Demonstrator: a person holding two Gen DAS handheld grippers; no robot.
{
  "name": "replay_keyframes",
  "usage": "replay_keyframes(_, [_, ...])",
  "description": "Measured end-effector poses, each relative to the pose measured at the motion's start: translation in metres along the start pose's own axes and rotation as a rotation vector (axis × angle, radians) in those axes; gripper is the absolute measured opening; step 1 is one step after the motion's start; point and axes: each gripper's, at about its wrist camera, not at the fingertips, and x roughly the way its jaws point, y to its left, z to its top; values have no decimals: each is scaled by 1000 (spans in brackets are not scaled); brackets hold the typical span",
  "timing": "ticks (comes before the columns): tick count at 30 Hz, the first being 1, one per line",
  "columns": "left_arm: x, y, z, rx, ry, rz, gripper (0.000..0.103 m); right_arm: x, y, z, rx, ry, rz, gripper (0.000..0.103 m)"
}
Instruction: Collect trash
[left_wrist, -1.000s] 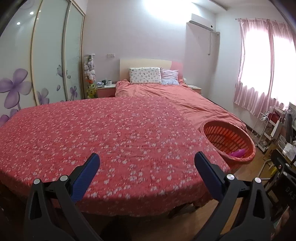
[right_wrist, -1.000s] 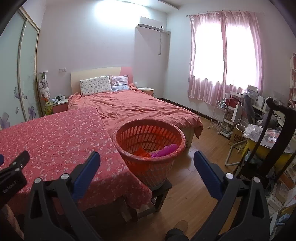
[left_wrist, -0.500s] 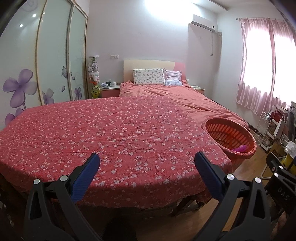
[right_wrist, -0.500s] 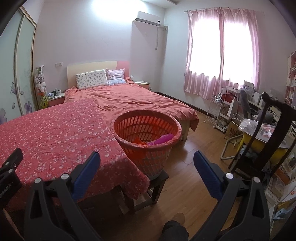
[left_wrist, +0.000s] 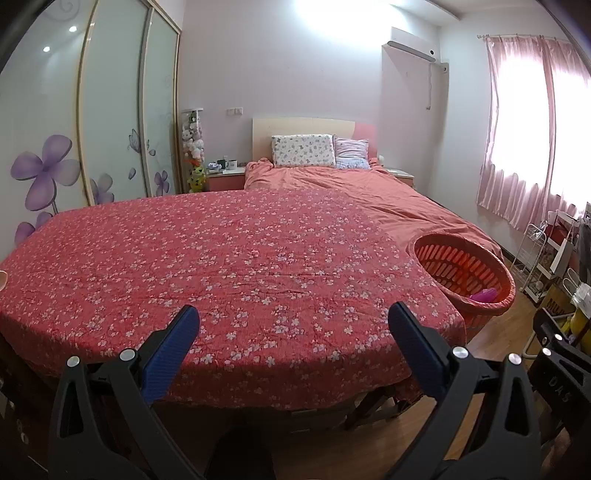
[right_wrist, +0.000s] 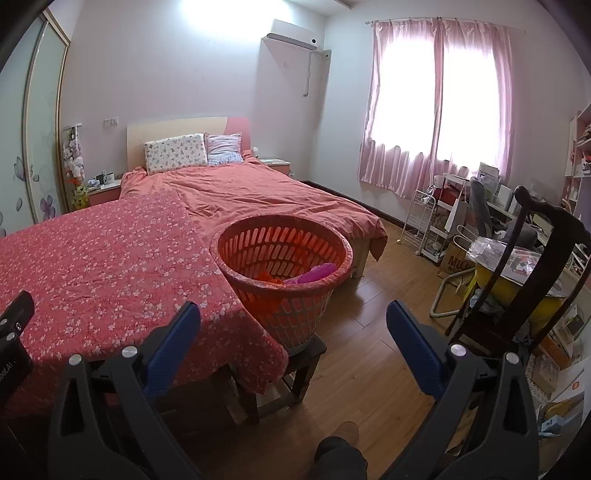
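Left hand-held gripper (left_wrist: 293, 326) and right hand-held gripper (right_wrist: 293, 325) both spread apart, empty, round slatted orange plastic basket (right_wrist: 282, 258) upright on stool (right_wrist: 295, 363), mouth up, right of floral-clothed counter (left_wrist: 221, 258).

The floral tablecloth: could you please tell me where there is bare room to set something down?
The whole tablecloth is bare, from the wardrobe side across to the basket. It is crowded right of the basket, around the chair and rack.
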Motion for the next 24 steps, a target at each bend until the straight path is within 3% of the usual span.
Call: replay_keyframes(24, [1,2,0,-11,3,14,101,4,5,1,-13,16,7,98])
